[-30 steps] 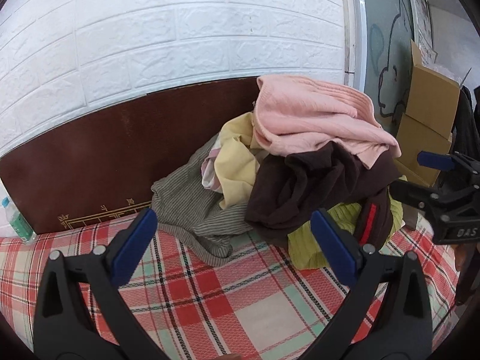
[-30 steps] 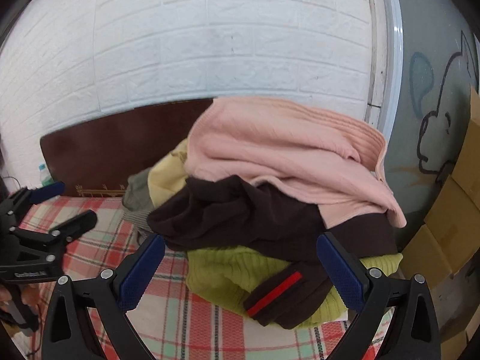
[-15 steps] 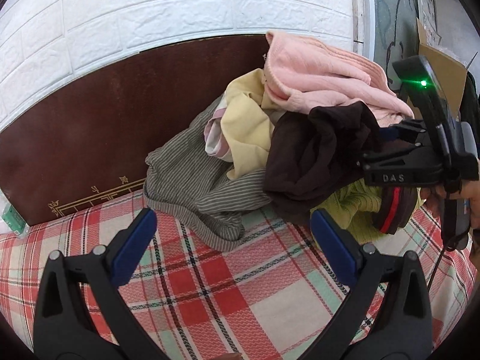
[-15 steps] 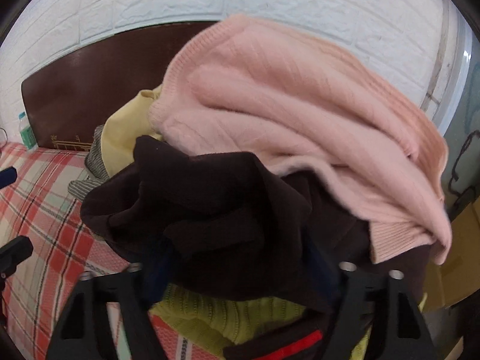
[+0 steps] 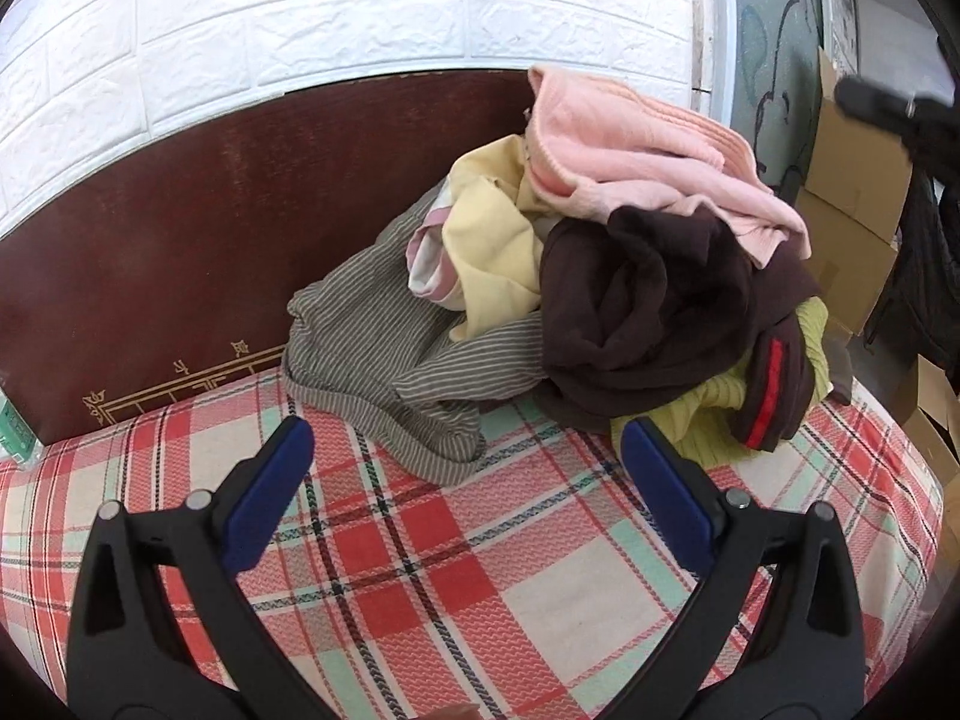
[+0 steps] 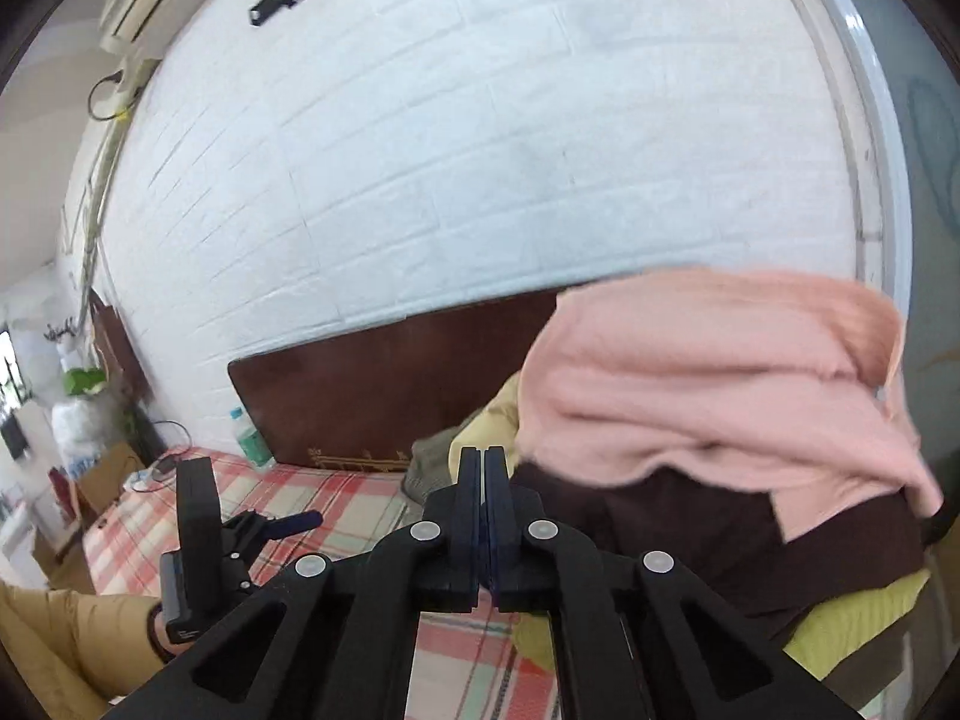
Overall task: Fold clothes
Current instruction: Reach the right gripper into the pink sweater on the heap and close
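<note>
A heap of clothes lies at the head of the bed: a pink knit sweater (image 5: 636,156) on top, a dark brown garment (image 5: 648,312) with a red stripe under it, a pale yellow piece (image 5: 492,246), a grey striped piece (image 5: 384,354) and a yellow-green knit (image 5: 714,414). My left gripper (image 5: 468,468) is open and empty above the plaid sheet, short of the heap. My right gripper (image 6: 483,468) is shut with nothing visible between its jaws, raised left of the pink sweater (image 6: 708,384) and brown garment (image 6: 690,534). The left gripper shows in the right wrist view (image 6: 264,525).
The bed has a red plaid sheet (image 5: 480,570) and a dark brown headboard (image 5: 180,252) against a white brick wall. Cardboard boxes (image 5: 852,222) stand right of the bed. A water bottle (image 6: 249,438) stands by the headboard.
My right gripper was pushed into the brown garment with jaws open; now it is shut, pulled back and raised, empty. The left gripper has backed off a little.
</note>
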Tool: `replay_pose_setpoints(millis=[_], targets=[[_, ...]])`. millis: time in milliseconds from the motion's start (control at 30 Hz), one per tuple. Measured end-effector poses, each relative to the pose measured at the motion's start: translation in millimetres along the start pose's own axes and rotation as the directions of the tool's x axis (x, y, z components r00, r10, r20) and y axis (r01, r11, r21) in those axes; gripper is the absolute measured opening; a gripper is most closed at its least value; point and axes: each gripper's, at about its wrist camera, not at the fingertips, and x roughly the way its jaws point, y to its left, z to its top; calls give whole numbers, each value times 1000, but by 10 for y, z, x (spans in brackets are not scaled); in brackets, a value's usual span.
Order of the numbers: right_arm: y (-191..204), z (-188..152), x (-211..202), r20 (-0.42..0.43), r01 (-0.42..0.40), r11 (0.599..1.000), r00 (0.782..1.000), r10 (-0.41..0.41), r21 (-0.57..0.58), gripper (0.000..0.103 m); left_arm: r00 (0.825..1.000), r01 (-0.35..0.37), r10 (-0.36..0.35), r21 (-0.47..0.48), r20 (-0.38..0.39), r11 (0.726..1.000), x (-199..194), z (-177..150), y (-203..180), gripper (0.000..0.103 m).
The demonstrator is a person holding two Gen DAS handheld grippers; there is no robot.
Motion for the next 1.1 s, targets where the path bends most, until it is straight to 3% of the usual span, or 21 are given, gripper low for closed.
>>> replay_pose_setpoints(millis=[33,67,100,167,200,267,367,467,567,633,667,700,733,767,933,1000,1100], targets=[[78,22,-21,-13,57,997,998,-58,-57,5,1000,5,-5,1,4,1000,-25,-6,-8,103],[129,7,25,-53,94,990,994,-100,-103,18,1000,13,-13,1,6,1000,-44,-19,-17,103],[152,-34,114,-88,139,983,985,-151,-122,50,1000,21,-21,3,7,1000,-61,-34,-27,103],[105,-180,320,-149,228,962,957,-250,-148,79,1000,28,-28,7,2,1000,-78,-64,-48,103],[61,-237,436,-181,254,955,943,-280,-153,78,999,36,-36,10,-3,999,-78,-76,-56,103],[-35,-318,635,-208,249,960,940,-272,-130,78,999,42,-42,12,-12,999,-70,-85,-64,103],[-86,-130,899,-185,288,952,935,-303,-105,78,999,45,-45,4,-14,999,-52,-69,-38,103],[-103,116,1290,-219,221,974,949,-227,-52,80,999,39,-39,-22,-19,999,-4,-49,41,103],[175,148,1853,-273,218,961,926,-259,-173,81,999,23,-24,-37,-23,999,32,-71,131,103],[307,50,2232,-331,228,939,892,-308,-259,78,999,10,-11,-44,-30,999,55,-112,201,103],[349,-10,2375,-354,240,923,870,-342,-302,63,999,7,-9,-47,-39,999,67,-137,235,103],[334,-56,2462,-367,265,908,849,-379,-325,39,999,5,-7,-51,-47,999,77,-162,269,103],[317,-101,2545,-378,289,892,827,-416,-348,28,998,5,-9,-56,-55,998,82,-187,310,103],[228,-104,2535,-376,303,895,827,-417,-327,14,998,5,-9,-63,-61,998,84,-212,358,103],[-172,189,1848,-278,220,975,937,-212,-3,10,997,17,-25,-105,-68,994,69,-257,533,103],[-255,338,1478,-212,161,981,968,-135,107,9,998,25,-31,-109,-54,994,19,-249,547,103],[-376,540,898,-91,78,971,994,-59,226,7,998,45,-49,-108,-28,993,-96,-228,548,103]])
